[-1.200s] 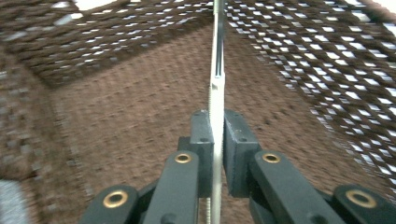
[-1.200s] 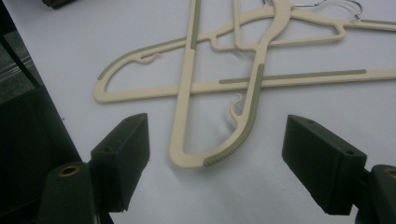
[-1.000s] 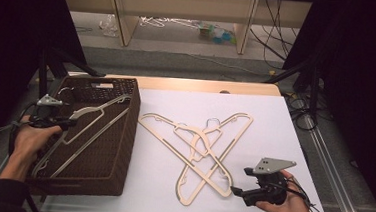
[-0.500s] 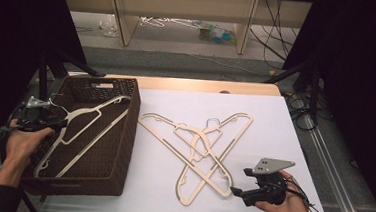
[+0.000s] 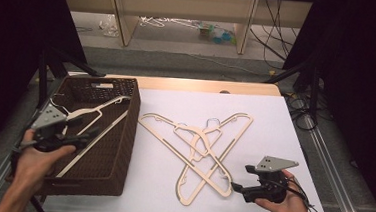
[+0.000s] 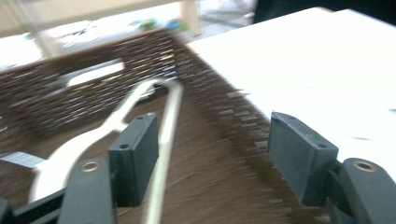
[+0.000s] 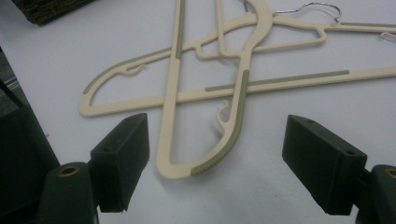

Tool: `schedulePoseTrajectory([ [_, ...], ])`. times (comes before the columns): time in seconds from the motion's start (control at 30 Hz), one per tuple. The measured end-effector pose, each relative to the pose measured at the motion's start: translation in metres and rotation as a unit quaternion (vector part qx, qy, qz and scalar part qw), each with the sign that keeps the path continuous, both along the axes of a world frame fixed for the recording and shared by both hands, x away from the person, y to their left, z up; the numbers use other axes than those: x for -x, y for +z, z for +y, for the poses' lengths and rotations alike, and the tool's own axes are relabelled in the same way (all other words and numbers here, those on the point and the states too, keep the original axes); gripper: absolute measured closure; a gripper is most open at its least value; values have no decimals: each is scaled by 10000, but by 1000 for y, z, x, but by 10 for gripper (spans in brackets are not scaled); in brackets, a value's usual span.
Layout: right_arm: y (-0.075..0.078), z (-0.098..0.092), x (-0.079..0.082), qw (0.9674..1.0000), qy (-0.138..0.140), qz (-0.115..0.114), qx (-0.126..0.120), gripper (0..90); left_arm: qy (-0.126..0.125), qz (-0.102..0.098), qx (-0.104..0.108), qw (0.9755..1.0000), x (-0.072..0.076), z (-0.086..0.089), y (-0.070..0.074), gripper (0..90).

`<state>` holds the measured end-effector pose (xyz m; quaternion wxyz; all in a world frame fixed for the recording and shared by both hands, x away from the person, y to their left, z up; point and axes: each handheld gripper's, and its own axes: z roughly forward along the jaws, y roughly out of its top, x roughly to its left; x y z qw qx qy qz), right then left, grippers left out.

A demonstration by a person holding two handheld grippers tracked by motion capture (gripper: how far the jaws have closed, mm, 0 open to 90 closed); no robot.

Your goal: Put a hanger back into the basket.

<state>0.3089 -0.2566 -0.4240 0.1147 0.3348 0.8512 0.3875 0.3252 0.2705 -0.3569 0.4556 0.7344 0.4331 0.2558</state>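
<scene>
Now that the left hand-held gripper [image 5: 81, 137] has just opened wide and empty, its hanger [image 5: 87, 116] lies released in the basket [image 5: 124, 131] at the frame's left; the right hand-held gripper [image 5: 238, 187] gapes empty by the counter's hangers [image 5: 198, 147].

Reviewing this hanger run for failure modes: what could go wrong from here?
1. The two cream hangers on the white table lie crossed; lifting one with the open right gripper may drag the other.
2. The hanger in the wicker basket leans on the rim; the left gripper, jaws just opened and empty, could snag it.
</scene>
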Motion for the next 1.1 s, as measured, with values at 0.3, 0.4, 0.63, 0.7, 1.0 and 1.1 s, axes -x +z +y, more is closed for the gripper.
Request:
schedulePoseTrajectory([
  [0.3,-3,-2,-2,9995,-196,-121,-212,233,-796,-399,366,9953,18,-62,-12,221],
  [0.4,-3,-1,-1,9994,-231,-95,-224,233,-984,-482,326,9934,21,-73,-15,220],
  [0.63,-5,1,-2,9994,-196,-132,-238,232,-1311,-493,445,9891,39,-107,-24,200],
  [0.7,-5,1,-2,9994,-212,-104,-247,232,-1413,-478,447,9878,43,-115,-30,194],
  [1.0,-7,4,-1,9996,-147,-84,-216,233,-1479,-488,413,9869,47,-120,-52,184],
  [1.1,-8,4,-2,9996,-157,-102,-211,233,-1559,-594,397,9852,50,-121,-56,173],
])
